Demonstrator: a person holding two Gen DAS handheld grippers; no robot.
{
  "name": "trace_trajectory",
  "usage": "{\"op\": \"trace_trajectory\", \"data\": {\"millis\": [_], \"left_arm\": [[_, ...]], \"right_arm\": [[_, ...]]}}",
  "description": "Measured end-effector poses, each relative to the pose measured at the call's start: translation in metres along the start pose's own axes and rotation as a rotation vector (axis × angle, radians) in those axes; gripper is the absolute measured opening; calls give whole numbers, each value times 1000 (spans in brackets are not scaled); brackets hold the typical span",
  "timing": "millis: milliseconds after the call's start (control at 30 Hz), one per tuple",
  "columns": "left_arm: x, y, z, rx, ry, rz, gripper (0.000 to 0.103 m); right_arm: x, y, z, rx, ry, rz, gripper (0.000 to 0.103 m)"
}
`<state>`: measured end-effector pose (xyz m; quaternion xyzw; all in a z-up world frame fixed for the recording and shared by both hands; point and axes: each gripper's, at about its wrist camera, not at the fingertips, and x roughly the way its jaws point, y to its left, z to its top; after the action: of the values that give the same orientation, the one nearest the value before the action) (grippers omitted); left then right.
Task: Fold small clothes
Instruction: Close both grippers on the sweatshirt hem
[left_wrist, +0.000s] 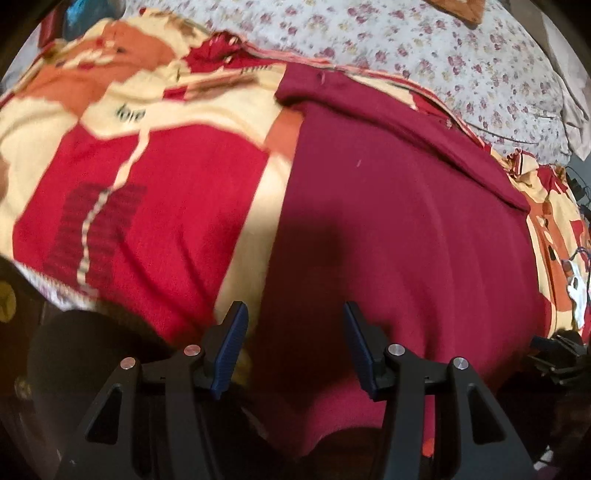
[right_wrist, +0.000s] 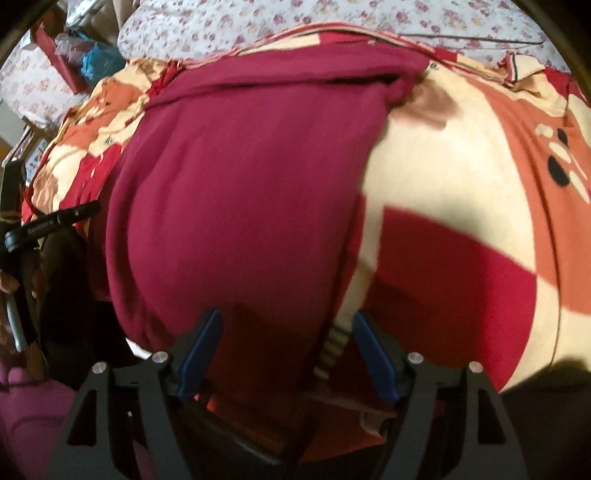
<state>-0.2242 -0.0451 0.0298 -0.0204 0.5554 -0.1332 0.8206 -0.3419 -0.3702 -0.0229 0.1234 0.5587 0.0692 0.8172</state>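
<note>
A dark maroon garment lies flat on a red, cream and orange patterned blanket, with a folded-over band along its far edge. My left gripper stands open over the garment's near left part, its blue pads apart and not pressing cloth. In the right wrist view the same garment fills the middle. My right gripper is open wide over its near right edge, where the blanket shows beside it. Both grippers point steeply down. The garment's near hem is hidden behind the fingers.
A floral sheet covers the bed beyond the blanket. Boxes and a blue bag stand at the far left. Part of the other gripper shows at the left edge. Dark cables lie at the blanket's right side.
</note>
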Motion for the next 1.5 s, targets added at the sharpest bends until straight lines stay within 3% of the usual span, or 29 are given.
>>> {"op": "trace_trajectory", "data": {"millis": [333, 633, 867, 900, 967, 1100, 1267, 1367, 1500], "left_arm": [[17, 3, -36, -8, 119, -17, 32], [26, 0, -36, -23, 128, -19, 33], [30, 5, -37, -22, 160, -23, 40], [31, 3, -38, -12, 173, -24, 40], [36, 1, -39, -8, 210, -28, 40], [55, -7, -41, 34, 334, 6, 40], [52, -10, -41, 33, 320, 5, 35], [50, -9, -42, 28, 334, -12, 15], [38, -5, -43, 37, 333, -36, 0]], "right_arm": [[18, 11, -31, -20, 128, 61, 83], [53, 12, -38, 42, 188, 68, 83], [64, 19, -43, 45, 201, 76, 83], [64, 20, -44, 43, 198, 79, 81], [62, 24, -44, 30, 188, 84, 68], [62, 34, -43, -5, 179, 103, 52], [58, 35, -40, -22, 161, 126, 30], [50, 33, -39, -41, 134, 143, 18], [35, 39, -37, -72, 87, 190, 13]]}}
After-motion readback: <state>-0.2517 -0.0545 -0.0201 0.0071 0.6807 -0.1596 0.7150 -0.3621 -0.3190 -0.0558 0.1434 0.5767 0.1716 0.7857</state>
